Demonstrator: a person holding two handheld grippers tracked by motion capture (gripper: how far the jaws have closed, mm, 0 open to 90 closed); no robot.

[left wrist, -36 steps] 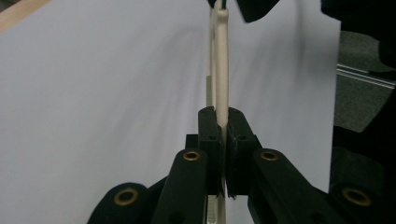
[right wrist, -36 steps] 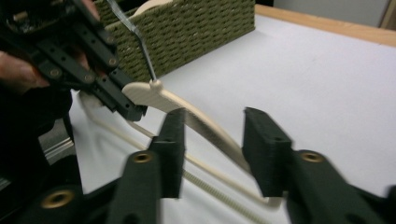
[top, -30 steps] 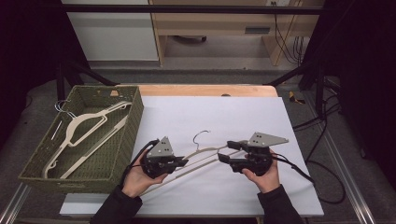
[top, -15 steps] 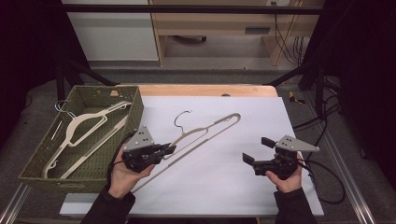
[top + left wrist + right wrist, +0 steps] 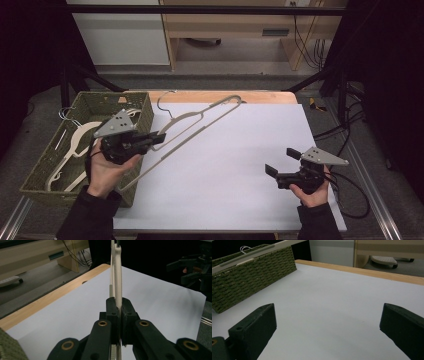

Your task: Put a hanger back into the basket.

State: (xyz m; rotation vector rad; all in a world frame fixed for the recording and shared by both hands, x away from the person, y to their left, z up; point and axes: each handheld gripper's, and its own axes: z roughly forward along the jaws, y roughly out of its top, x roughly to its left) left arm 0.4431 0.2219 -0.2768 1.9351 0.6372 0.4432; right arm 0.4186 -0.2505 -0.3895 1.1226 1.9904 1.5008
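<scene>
A beige plastic hanger [image 5: 200,122] with a wire hook hangs tilted above the white sheet, its lower end by the basket. My left gripper [image 5: 155,139] is shut on its lower bar; in the left gripper view the jaws [image 5: 119,312] pinch the hanger [image 5: 117,277] edge-on. My right gripper [image 5: 283,161] rests low over the sheet's right side, well away from the hanger. Its jaws have just been opening and stand wide apart with nothing between them [image 5: 327,322].
A green woven basket [image 5: 45,170] stands at the table's left edge with several pale hangers [image 5: 75,145] inside; its wall [image 5: 249,272] shows far left in the right gripper view. A wooden table edge [image 5: 225,96] runs behind the white sheet [image 5: 240,175].
The right gripper let go of the hanger, opened and drew away to the right. The left gripper lifted the hanger and carried it left toward the basket.
</scene>
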